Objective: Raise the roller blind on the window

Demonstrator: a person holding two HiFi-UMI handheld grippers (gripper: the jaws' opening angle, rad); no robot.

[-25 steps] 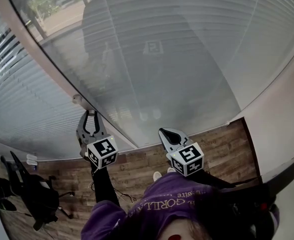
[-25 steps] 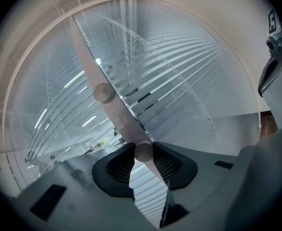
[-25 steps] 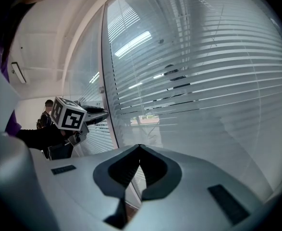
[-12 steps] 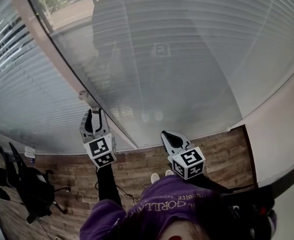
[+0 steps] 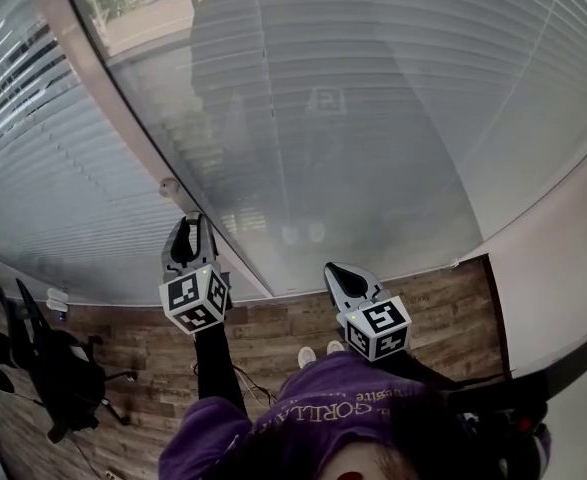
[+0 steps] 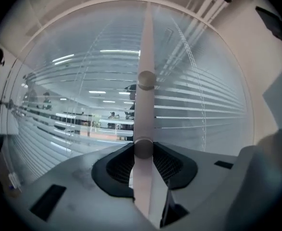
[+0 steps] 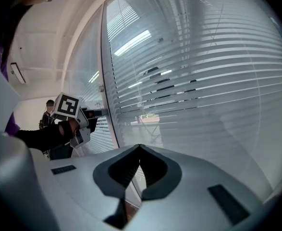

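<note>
The slatted blind [image 5: 373, 118] hangs behind the window glass. A pale frame post [image 5: 123, 118] runs beside it and carries two round slider knobs. In the head view the upper knob [image 5: 169, 186] shows just beyond my left gripper [image 5: 193, 220]. In the left gripper view that knob [image 6: 146, 79] sits higher on the post [image 6: 147, 37]. The lower knob [image 6: 143, 148] lies between the black pads, and my left gripper [image 6: 143, 151] is shut on it. My right gripper [image 5: 331, 268] hangs lower right, shut and holding nothing, with its jaws [image 7: 140, 148] meeting before the glass.
Wood floor [image 5: 453, 298] runs under the window. A black office chair [image 5: 63, 368] stands at lower left. A white wall [image 5: 563, 268] bounds the right side. From the right gripper view, the left gripper's marker cube [image 7: 66, 105] shows by the post.
My left gripper has moved up and right along the post, and its fingers have narrowed around the lower knob. The right gripper has barely moved.
</note>
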